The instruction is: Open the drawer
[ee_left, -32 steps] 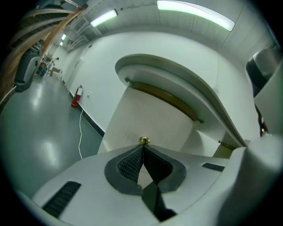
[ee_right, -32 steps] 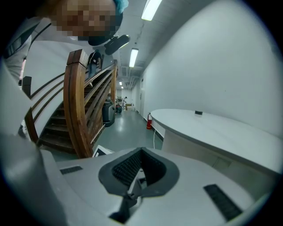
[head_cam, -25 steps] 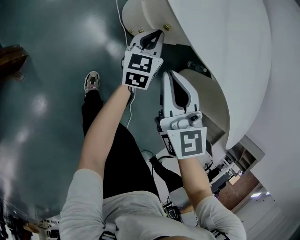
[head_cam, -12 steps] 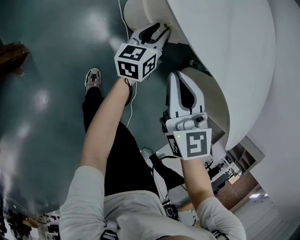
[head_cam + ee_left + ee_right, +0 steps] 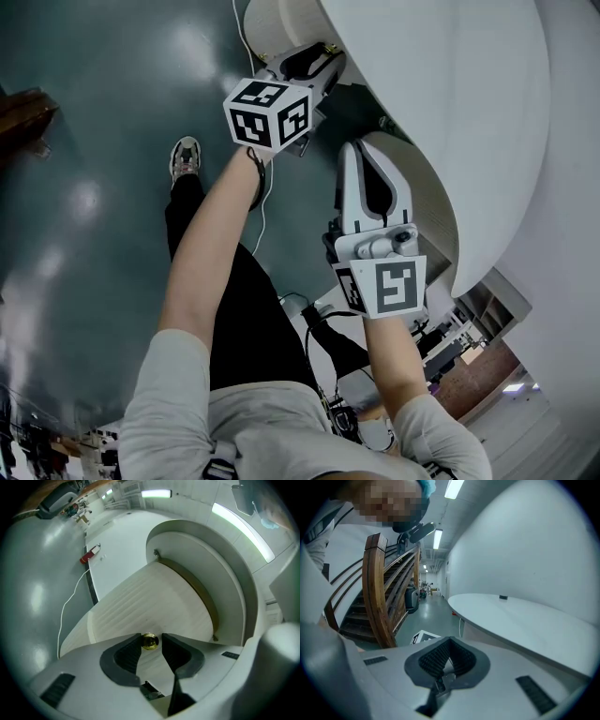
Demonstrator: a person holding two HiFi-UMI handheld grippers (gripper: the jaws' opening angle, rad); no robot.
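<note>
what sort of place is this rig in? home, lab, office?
Probably a lobby or hall in an office or public building: a curved white counter, a wooden staircase with curved rails, and a long corridor lit by ceiling strip lights.

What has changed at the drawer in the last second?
The left gripper rolled about its own axis, and its fingers are opening, now straddling the small brass knob without clamping it. The right gripper stayed shut and in place; the cream ribbed drawer front looks unmoved.
</note>
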